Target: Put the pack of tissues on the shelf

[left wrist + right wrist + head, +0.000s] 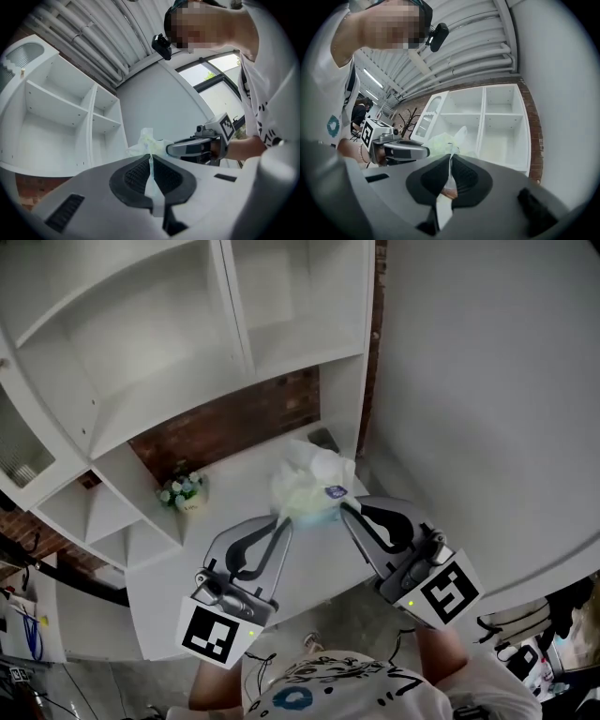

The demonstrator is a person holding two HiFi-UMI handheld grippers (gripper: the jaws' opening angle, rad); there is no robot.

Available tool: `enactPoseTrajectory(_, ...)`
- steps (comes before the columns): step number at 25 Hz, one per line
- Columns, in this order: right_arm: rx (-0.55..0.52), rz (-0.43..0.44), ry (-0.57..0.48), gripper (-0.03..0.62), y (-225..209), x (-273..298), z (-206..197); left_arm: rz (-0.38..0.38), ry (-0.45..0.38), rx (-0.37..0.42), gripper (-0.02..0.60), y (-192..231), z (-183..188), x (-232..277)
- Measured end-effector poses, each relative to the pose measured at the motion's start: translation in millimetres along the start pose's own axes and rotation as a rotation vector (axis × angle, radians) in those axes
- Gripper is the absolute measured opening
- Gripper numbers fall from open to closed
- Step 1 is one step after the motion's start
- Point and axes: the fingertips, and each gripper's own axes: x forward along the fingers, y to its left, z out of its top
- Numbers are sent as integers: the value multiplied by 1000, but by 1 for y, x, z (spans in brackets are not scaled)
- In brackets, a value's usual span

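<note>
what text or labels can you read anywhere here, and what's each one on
No words can be read anywhere.
Blue label on the pack of tissues: too small to read.
Shirt print: blurred shapes, unreadable.
Left cube and right cube: black square patterns, no letters.

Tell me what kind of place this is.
Likely an industrial-style room, perhaps a lab or studio: a white shelf unit stands against a bare brick wall, with exposed ceiling pipes overhead.
</note>
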Motion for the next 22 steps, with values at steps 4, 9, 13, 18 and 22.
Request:
enactPoseTrajectory(4,-48,-16,-4,28,-31,30,6,-9,-12,26,17,36,5,30)
enactPoseTrajectory(9,-106,-41,23,28,-71,50,2,4,-13,17,17,60,10,66)
enactPoseTrajectory(13,-95,-19,5,28,-116,76,0,45,1,21,17,89,12,108)
enactPoseTrajectory(18,-105,23,-20,28,-158,98,-2,109,0,41,17,110,15,145)
enactPoseTrajectory(22,-122,50,-43,28,-187,119,3,174,8,53,17,132,16,170)
